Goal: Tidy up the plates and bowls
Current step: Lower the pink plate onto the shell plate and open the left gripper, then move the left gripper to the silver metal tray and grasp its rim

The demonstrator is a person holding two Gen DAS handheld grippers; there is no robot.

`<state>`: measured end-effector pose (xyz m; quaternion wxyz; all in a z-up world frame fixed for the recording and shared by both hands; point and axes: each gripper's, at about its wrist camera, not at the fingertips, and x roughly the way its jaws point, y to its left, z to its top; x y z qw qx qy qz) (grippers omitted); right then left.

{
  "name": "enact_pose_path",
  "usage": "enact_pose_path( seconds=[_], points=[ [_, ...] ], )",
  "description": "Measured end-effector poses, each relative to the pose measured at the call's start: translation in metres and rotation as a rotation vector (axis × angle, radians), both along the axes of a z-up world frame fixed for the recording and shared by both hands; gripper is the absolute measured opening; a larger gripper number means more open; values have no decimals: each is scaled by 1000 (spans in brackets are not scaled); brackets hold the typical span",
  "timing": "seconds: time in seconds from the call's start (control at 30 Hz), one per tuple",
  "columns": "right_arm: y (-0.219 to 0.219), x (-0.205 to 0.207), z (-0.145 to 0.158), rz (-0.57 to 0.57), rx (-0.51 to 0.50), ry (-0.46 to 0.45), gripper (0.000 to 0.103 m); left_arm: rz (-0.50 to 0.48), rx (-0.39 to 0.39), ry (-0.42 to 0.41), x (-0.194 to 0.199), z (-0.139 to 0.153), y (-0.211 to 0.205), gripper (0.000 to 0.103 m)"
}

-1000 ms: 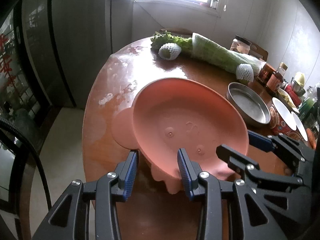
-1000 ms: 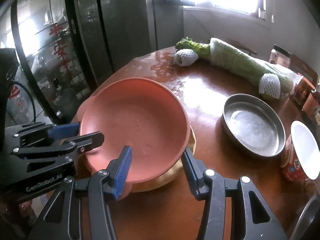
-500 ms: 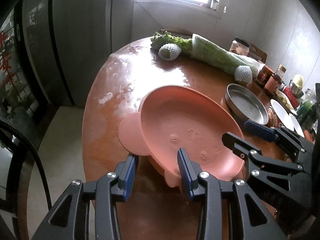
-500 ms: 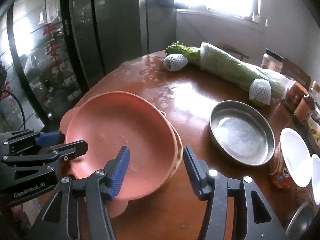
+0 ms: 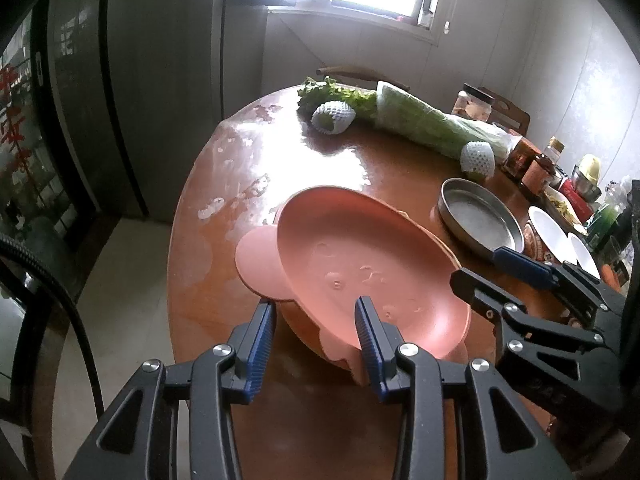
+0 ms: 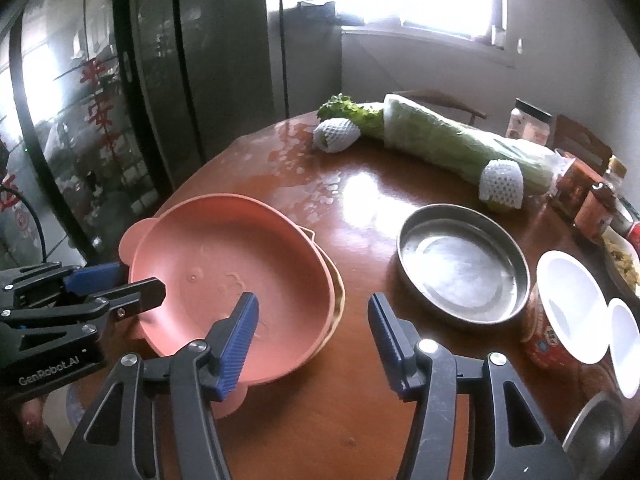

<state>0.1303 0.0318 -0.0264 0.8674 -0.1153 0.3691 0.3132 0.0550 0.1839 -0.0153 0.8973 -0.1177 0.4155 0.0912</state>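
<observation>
Two grippers, both at the near table edge. The left gripper had its jaws spread partway at the 6 o'clock rim of the pink plate; whether the pads pressed the rim, I could not tell. The right gripper stood spread, its jaws having just been opening: one pad over the plate's near rim, the other over bare table, nothing pinched.

One pink plate with round ears, sitting on one yellowish dish that showed only at its 3 o'clock edge. A second ago the plate was tilted up off that dish; now it lay nearly nested in it.

At 3 o'clock of the stack, apart: one steel pan. Beyond it at 3 o'clock, two white bowls.

At 12 o'clock, far side: one long wrapped cabbage, two white foam nets, several jars.
</observation>
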Motion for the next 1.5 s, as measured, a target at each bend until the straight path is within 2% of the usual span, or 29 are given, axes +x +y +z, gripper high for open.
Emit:
enact_pose_path(
  seconds=[0.73, 1.0, 1.23, 1.5],
  points=[
    [-30, -23, 32, -35, 53, -57, 60, -35, 43, -61, -13, 29, -29, 46],
    [-51, -30, 44, -73, 73, -71, 65, -69, 67, -91, -11, 46, -48, 49],
    [-73, -31, 51, -110, 101, -70, 66, -126, 96, -101, 3, 59, -74, 51],
    [-111, -12, 36, -228, 134, 17, 67, -211, 105, -63, 49, 56, -99, 51]
  ],
)
